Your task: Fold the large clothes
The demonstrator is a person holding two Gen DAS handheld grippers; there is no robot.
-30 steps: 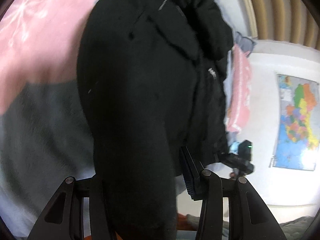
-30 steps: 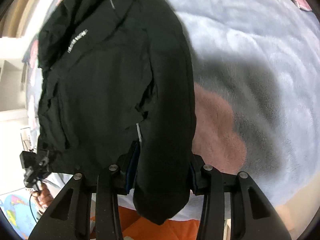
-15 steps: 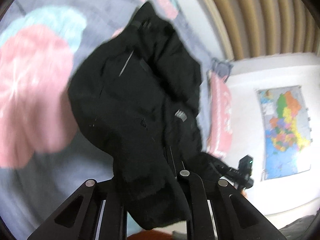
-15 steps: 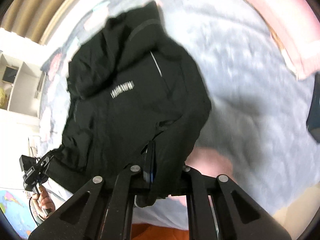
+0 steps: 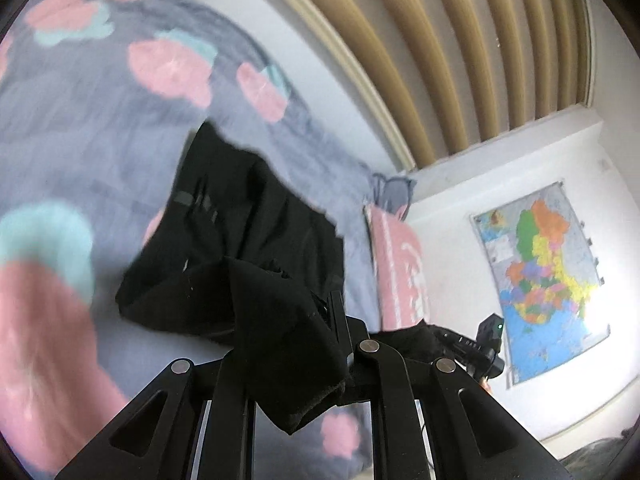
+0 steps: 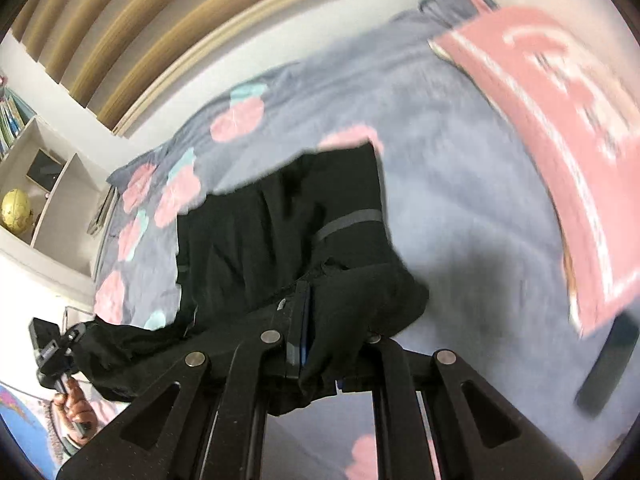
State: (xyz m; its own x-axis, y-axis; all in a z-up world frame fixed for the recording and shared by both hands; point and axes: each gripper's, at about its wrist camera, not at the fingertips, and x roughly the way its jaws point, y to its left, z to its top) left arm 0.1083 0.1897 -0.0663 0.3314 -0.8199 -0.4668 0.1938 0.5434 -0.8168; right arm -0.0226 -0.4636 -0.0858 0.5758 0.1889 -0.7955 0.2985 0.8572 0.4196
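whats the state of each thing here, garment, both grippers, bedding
black jacket: lifted at two ends, far part trailing on the bed, not folded
left gripper: jaws shut on the jacket
right gripper: jaws shut on the jacket
grey floral bedspread: spread over the bed
pink pillow: lying on the bedspread

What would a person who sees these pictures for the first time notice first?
The black jacket takes the eye first: it hangs in the middle, pinched at two places by the left gripper and the right gripper, both with jaws shut on the cloth. Under it spreads a grey-blue bedspread with pink and teal patches. A colourful wall map is at the right of the left wrist view, and a pink pillow lies at the right of the right wrist view.
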